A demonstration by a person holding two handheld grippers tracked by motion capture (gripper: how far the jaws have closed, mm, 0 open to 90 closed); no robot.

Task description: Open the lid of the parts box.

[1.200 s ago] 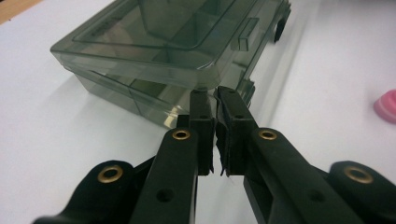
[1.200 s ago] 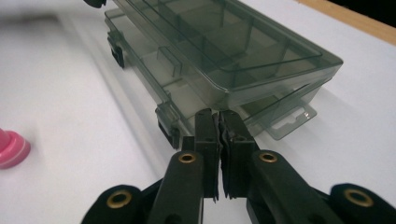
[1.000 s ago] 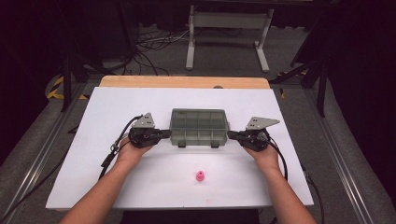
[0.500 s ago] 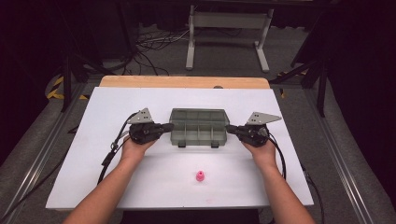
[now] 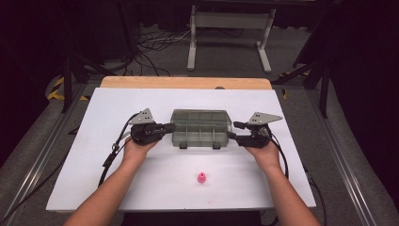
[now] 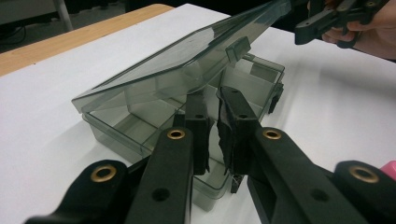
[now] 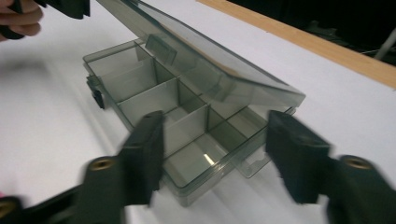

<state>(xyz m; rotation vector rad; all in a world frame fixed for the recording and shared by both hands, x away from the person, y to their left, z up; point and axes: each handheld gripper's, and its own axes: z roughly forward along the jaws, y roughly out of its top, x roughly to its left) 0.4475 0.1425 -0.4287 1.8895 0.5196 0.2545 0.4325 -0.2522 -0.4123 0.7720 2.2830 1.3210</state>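
A smoky clear compartment box (image 5: 200, 128) lies mid-table on the white board. Its lid (image 6: 187, 51) is tilted up at the front, over empty compartments (image 7: 154, 100). My left gripper (image 5: 168, 127) is at the box's left end, and its jaws (image 6: 212, 95) are pinched on the lid's near front corner. My right gripper (image 5: 234, 131) is at the right end. Its jaws (image 7: 217, 119) have just been opening and now stand wide apart, with the box's end between them untouched.
A small pink piece (image 5: 201, 178) sits on the white board (image 5: 117, 188) in front of the box. A wooden table edge (image 5: 186, 83) runs behind the board. A metal stand (image 5: 230, 21) and cables lie on the floor beyond.
The right gripper's jaws have spread apart at the box's right end. Both hands and the box have stayed in place.
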